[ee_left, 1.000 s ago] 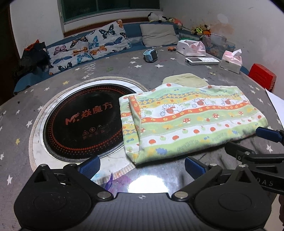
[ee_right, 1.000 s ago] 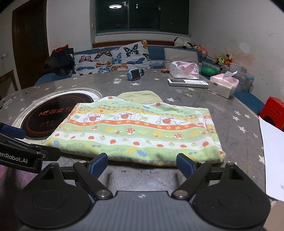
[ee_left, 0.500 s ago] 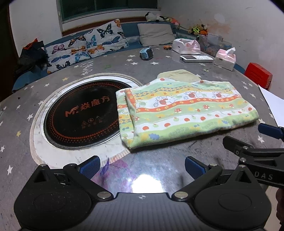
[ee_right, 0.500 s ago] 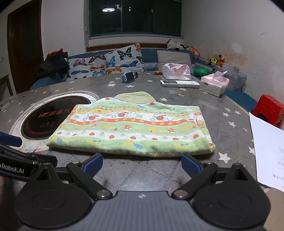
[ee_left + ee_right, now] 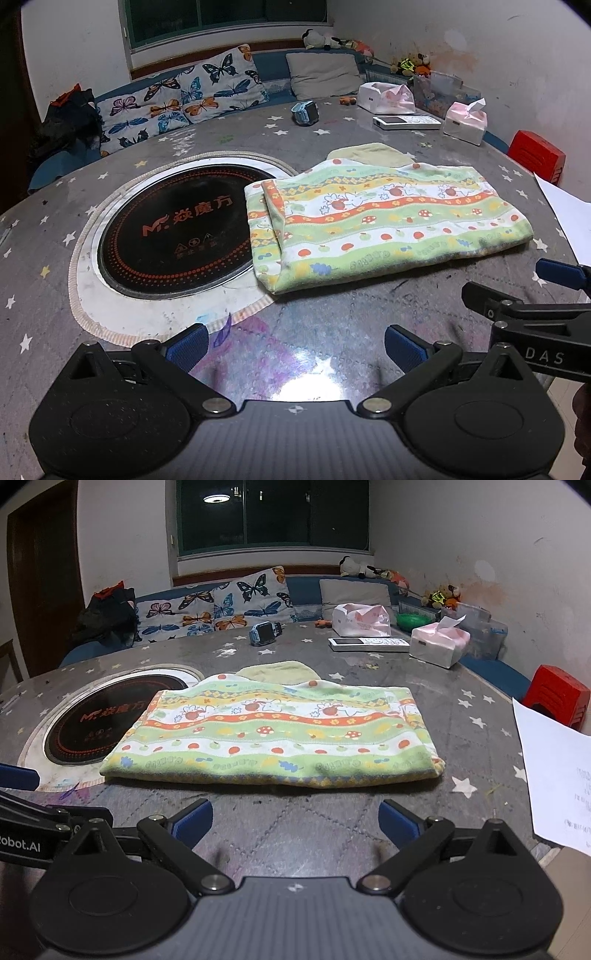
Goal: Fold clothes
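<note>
A folded cloth with green, orange and white cartoon stripes (image 5: 384, 218) lies flat on the round grey star-patterned table (image 5: 332, 325); it also shows in the right wrist view (image 5: 273, 734). A pale yellow-green cloth (image 5: 277, 670) peeks out behind it. My left gripper (image 5: 295, 345) is open and empty, held near the table's front edge, short of the cloth's left corner. My right gripper (image 5: 295, 819) is open and empty, just in front of the cloth's near edge. The right gripper shows at the right of the left wrist view (image 5: 524, 295).
A black induction hob (image 5: 173, 236) is set into the table left of the cloth, which overlaps its rim. At the far side lie a blue watch (image 5: 264, 633), a remote (image 5: 369, 643) and tissue packs (image 5: 439, 642). A white paper (image 5: 554, 775) lies right.
Both grippers have drawn back from the cloth towards the table's near edge and risen slightly. The cloth lies unmoved.
</note>
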Demonstrator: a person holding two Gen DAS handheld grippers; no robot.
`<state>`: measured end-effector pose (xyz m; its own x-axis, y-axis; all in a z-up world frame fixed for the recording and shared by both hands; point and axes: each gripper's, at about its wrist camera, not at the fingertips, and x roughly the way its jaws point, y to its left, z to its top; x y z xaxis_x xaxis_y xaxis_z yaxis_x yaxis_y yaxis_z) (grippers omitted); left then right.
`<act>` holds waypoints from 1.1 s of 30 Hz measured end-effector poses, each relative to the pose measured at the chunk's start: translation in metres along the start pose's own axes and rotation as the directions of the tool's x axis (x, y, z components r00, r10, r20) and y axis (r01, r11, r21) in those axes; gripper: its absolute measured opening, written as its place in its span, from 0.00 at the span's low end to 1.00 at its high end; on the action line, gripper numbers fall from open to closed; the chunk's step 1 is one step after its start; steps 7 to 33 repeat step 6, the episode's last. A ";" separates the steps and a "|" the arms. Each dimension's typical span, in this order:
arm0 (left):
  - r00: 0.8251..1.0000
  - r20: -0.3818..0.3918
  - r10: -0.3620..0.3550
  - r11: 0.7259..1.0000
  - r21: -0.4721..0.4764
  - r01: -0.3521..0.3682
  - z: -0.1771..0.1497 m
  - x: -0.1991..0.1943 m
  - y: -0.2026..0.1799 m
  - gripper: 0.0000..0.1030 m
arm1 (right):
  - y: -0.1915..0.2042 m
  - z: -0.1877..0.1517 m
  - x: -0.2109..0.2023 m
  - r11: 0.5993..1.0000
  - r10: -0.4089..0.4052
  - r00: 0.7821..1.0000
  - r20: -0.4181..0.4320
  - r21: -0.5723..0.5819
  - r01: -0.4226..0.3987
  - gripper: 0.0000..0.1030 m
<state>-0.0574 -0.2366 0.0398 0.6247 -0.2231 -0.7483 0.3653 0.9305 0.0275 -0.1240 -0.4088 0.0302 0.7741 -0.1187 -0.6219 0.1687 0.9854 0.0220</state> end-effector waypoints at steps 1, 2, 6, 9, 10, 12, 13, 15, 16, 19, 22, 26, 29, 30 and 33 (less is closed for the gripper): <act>1.000 0.003 0.001 1.000 0.000 -0.001 0.000 -0.001 0.000 1.00 | 0.000 0.000 0.000 1.000 0.000 1.000 0.000 0.000 0.000 0.95; 1.000 0.006 0.003 1.000 0.000 -0.003 0.000 -0.001 0.000 1.00 | 0.000 -0.001 0.000 1.000 -0.001 1.000 0.001 0.000 0.001 0.95; 1.000 0.013 0.010 1.000 0.003 -0.010 0.000 -0.003 0.000 1.00 | 0.000 -0.001 -0.002 1.000 0.000 1.000 0.000 0.004 0.000 0.98; 1.000 0.013 0.010 1.000 0.003 -0.010 0.000 -0.003 0.000 1.00 | 0.000 -0.001 -0.002 1.000 0.000 1.000 0.000 0.004 0.000 0.98; 1.000 0.013 0.010 1.000 0.003 -0.010 0.000 -0.003 0.000 1.00 | 0.000 -0.001 -0.002 1.000 0.000 1.000 0.000 0.004 0.000 0.98; 1.000 0.013 0.010 1.000 0.003 -0.010 0.000 -0.003 0.000 1.00 | 0.000 -0.001 -0.002 1.000 0.000 1.000 0.000 0.004 0.000 0.98; 1.000 0.013 0.010 1.000 0.003 -0.010 0.000 -0.003 0.000 1.00 | 0.000 -0.001 -0.002 1.000 0.000 1.000 0.000 0.004 0.000 0.98; 1.000 0.013 0.010 1.000 0.003 -0.010 0.000 -0.003 0.000 1.00 | 0.000 -0.001 -0.002 1.000 0.000 1.000 0.000 0.004 0.000 0.98; 1.000 0.013 0.010 1.000 0.003 -0.010 0.000 -0.003 0.000 1.00 | 0.000 -0.001 -0.002 1.000 0.000 1.000 0.000 0.004 0.000 0.98; 1.000 0.013 0.010 1.000 0.003 -0.010 0.000 -0.003 0.000 1.00 | 0.000 -0.001 -0.002 1.000 0.000 1.000 0.000 0.004 0.000 0.98; 1.000 0.013 0.010 1.000 0.003 -0.010 0.000 -0.003 0.000 1.00 | 0.000 -0.001 -0.002 1.000 0.000 1.000 0.000 0.004 0.000 0.98; 1.000 0.013 0.010 1.000 0.003 -0.010 0.000 -0.003 0.000 1.00 | 0.000 -0.001 -0.002 1.000 0.000 1.000 0.000 0.004 0.000 0.98; 1.000 0.013 0.010 1.000 0.003 -0.010 0.000 -0.003 0.000 1.00 | 0.000 -0.001 -0.002 1.000 0.000 1.000 0.000 0.004 0.000 0.98; 1.000 0.013 0.010 1.000 0.003 -0.010 0.000 -0.003 0.000 1.00 | 0.000 -0.001 -0.002 1.000 0.000 1.000 0.000 0.004 0.000 0.98; 1.000 0.013 0.010 1.000 0.003 -0.010 0.000 -0.003 0.000 1.00 | 0.000 -0.001 -0.002 1.000 0.000 1.000 0.000 0.004 0.000 0.98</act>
